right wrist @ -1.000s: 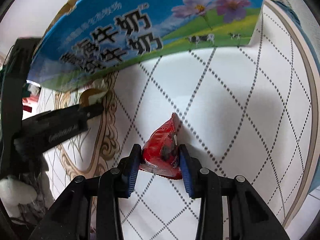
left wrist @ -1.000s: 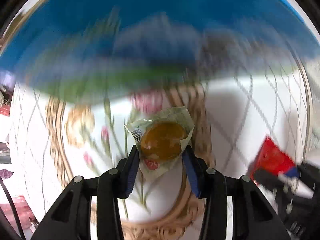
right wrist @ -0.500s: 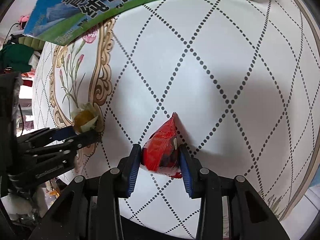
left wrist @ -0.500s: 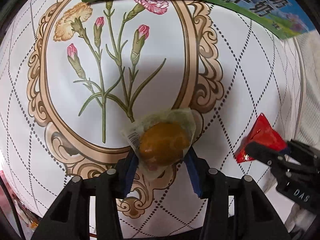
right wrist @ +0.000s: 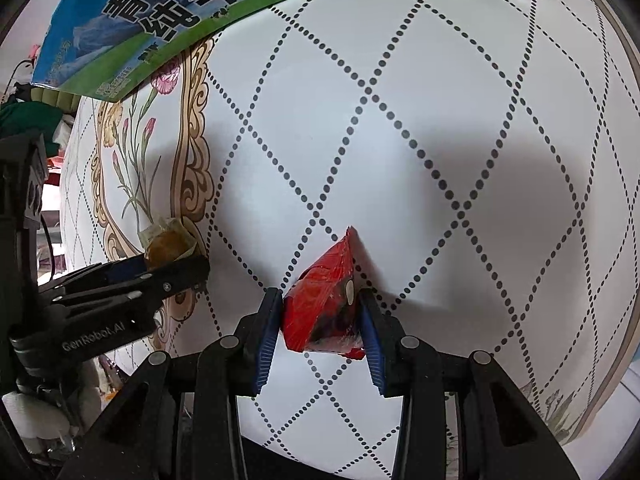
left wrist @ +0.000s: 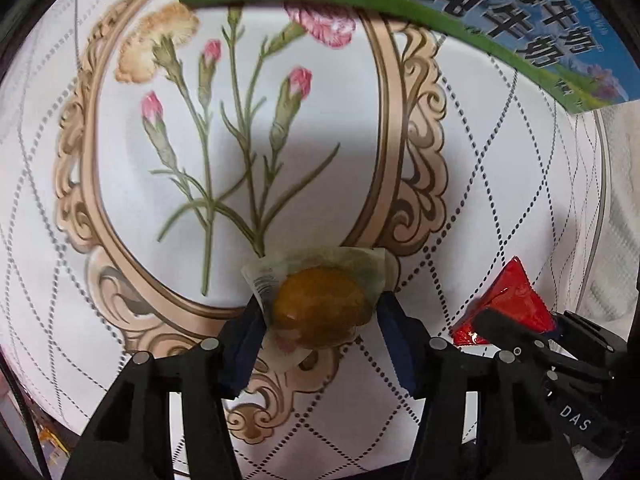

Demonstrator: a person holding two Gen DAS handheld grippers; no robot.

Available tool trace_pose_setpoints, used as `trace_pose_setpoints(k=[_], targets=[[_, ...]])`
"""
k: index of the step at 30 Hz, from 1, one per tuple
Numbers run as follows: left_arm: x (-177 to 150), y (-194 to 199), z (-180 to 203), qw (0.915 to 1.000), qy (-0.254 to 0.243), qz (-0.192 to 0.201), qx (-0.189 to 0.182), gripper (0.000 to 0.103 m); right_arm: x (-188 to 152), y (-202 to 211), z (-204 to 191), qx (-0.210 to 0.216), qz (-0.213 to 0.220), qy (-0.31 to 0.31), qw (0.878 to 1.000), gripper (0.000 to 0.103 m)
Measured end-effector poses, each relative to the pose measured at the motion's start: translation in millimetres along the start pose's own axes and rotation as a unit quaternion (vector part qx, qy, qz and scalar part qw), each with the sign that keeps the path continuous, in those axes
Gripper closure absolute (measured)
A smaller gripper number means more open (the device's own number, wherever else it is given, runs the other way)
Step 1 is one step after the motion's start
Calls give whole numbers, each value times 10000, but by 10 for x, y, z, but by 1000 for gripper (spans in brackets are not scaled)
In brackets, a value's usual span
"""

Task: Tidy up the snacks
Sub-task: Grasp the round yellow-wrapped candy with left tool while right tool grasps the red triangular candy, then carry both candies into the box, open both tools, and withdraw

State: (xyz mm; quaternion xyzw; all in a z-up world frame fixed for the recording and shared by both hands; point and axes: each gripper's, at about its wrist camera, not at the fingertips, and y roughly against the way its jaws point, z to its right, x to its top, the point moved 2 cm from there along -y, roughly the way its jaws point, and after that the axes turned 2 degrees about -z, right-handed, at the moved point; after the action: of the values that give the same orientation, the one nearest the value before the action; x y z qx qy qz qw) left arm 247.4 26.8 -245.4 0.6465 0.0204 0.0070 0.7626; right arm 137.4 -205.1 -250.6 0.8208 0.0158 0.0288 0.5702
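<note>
Each hand-held gripper clenches a snack below the milk carton (right wrist: 168,12): left hand-held gripper (left wrist: 320,312) a yellow pastry packet (left wrist: 320,304), right hand-held gripper (right wrist: 320,316) a red packet (right wrist: 324,308), probably for sorting.

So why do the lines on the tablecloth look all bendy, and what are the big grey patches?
Left wrist view: the fisheye lens bows the tablecloth pattern, and the grey patch on the flower print is shadow. Right wrist view: the dotted lines curve the same way, a big soft shadow sits right of the red snack packet, and everything looks sharp.
</note>
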Motion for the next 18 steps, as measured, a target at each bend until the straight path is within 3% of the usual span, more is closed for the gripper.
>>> trace_pose_setpoints(k=[7,10,14,18], targets=[[-57,134,45,9992,-286,110,265,51,-15,43,-13,-22,136,84,9999,62],[-49,118,41,9989,-24,-14,-460,45,-25,46,-46,-53,62,197,9998,61],[27,28,-170,9931,582,-209,-995,42,-15,48,-9,254,45,17,9997,50],[98,-3,-263,9896,863,-286,-1112,42,-1,32,29,357,61,-164,9992,49]])
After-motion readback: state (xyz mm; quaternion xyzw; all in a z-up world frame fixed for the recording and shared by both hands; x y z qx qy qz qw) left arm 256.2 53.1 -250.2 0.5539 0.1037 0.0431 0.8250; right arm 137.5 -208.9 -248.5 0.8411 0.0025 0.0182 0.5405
